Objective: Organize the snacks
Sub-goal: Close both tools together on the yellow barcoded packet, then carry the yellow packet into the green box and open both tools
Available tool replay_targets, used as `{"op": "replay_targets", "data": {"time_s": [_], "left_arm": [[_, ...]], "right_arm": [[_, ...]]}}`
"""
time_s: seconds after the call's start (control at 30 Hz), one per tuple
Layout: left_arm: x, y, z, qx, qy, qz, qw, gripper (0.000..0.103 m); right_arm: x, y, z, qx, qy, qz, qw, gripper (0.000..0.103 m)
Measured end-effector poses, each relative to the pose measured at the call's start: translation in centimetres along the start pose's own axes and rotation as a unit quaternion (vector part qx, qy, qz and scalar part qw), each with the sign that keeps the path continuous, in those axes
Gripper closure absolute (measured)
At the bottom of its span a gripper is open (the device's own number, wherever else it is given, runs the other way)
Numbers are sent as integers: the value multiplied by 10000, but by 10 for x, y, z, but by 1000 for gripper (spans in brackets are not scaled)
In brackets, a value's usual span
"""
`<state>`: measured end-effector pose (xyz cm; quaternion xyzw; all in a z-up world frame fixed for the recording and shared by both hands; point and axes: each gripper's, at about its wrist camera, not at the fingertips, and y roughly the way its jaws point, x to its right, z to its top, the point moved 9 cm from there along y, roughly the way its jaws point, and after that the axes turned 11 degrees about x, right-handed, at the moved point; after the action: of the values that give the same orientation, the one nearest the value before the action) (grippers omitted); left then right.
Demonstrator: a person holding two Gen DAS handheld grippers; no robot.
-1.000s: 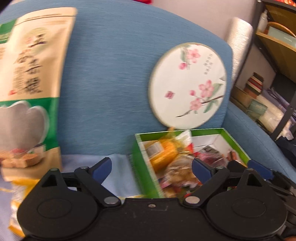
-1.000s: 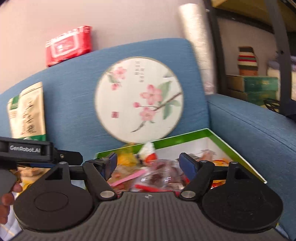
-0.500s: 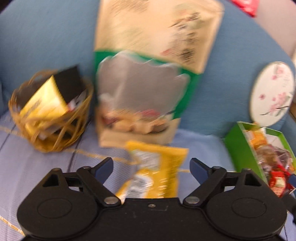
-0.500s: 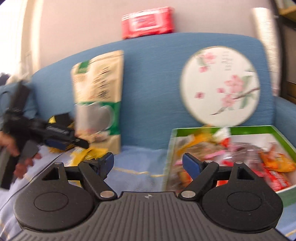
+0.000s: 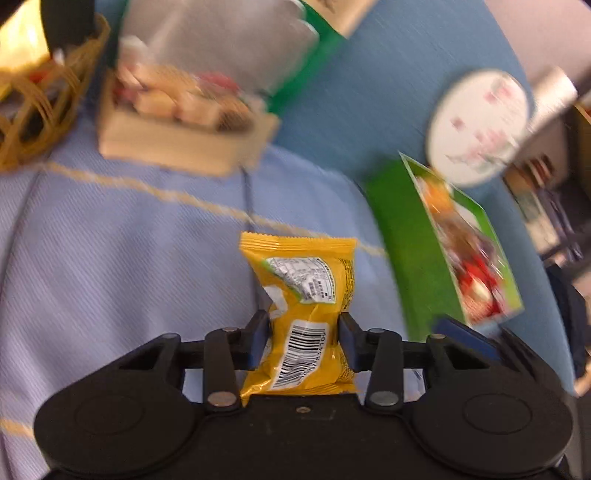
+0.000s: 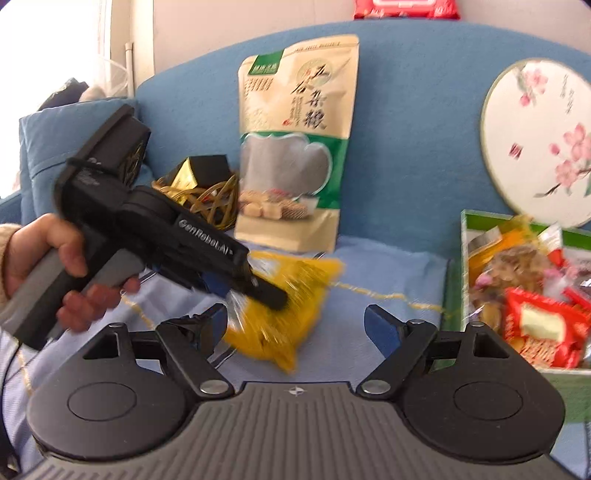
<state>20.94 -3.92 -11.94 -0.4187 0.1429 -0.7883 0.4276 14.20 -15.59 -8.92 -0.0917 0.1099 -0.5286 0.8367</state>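
Observation:
A yellow snack packet (image 5: pixel 303 280) lies on the light blue cloth (image 5: pixel 110 258) of the sofa seat. My left gripper (image 5: pixel 303 332) is closing its jaws on the packet's lower half, and the blue pads pinch it at the waist. From the right wrist view, a hand (image 6: pixel 55 266) holds the left gripper (image 6: pixel 258 291) down over the blurred packet (image 6: pixel 295 295). My right gripper (image 6: pixel 295 317) hangs open just in front of it, with nothing between its fingers. To the right stands a green box (image 6: pixel 453 295) holding several wrapped snacks.
A tall beige and green pouch (image 6: pixel 295 147) leans on the blue sofa back. Left of it sits a wicker basket (image 6: pixel 214 199) with dark and gold boxes. A round flowered fan (image 6: pixel 535 140) rests behind the green box (image 5: pixel 402 236). A red pack (image 6: pixel 406 7) lies on the sofa top.
Both views swung left from the green box to the seat. My left gripper dropped onto the yellow packet and narrowed from wide open to a pinch on it. The right gripper stayed open.

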Motion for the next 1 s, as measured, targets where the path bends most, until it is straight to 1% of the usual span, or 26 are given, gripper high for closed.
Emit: {"op": "replay_targets", "data": {"time_s": [0.03, 0.07, 0.1, 0.27, 0.33, 0.43, 0.5, 0.53, 0.6, 0.63, 0.67, 0.7, 0.73, 0.8, 0.87, 1.0], "left_arm": [[4, -3, -2, 81, 76, 17, 9999, 34], [5, -6, -2, 154, 164, 54, 9997, 22], [7, -9, -3, 194, 215, 74, 9996, 19], [-2, -18, 3, 293, -24, 47, 9996, 19], [-3, -17, 3, 286, -66, 42, 9996, 19], [1, -12, 2, 246, -44, -10, 9997, 20], [2, -8, 0, 214, -33, -19, 9998, 30], [0, -7, -2, 183, -69, -36, 9998, 29], [-2, -2, -5, 106, -144, -50, 9998, 47], [-2, -1, -7, 78, -137, -57, 9999, 57], [-1, -1, -8, 100, -116, -77, 9999, 66], [1, -3, -7, 134, -112, -102, 9998, 72], [4, -5, -6, 164, -116, -146, 9997, 74], [12, -10, -2, 251, -53, -183, 9995, 74], [24, -15, 7, 386, 72, -269, 9989, 74], [59, -20, 28, 600, 323, -591, 9959, 74]], "right_arm": [[0, 1, -2, -62, 37, 29, 10000, 0], [0, 3, -5, -129, 80, 38, 9999, 0], [2, 5, -8, -204, 163, 45, 9996, 0], [11, 13, -23, -481, 924, 146, 9945, 0], [13, 16, -26, -533, 1233, 227, 9907, 0], [13, 18, -31, -523, 1472, 297, 9873, 0], [13, 23, -34, -554, 1613, 366, 9847, 0], [12, 26, -36, -602, 1689, 426, 9829, 0], [10, 31, -42, -647, 1788, 495, 9805, 0], [8, 31, -42, -590, 1685, 458, 9829, 14], [7, 33, -42, -620, 1508, 406, 9858, 24], [4, 32, -41, -665, 1390, 440, 9871, 32], [3, 31, -39, -644, 1389, 449, 9872, 38], [4, 26, -33, -594, 1407, 432, 9873, 42], [5, 21, -23, -451, 1271, 391, 9901, 43], [19, 4, 3, 37, 1196, 217, 9926, 43]]}}
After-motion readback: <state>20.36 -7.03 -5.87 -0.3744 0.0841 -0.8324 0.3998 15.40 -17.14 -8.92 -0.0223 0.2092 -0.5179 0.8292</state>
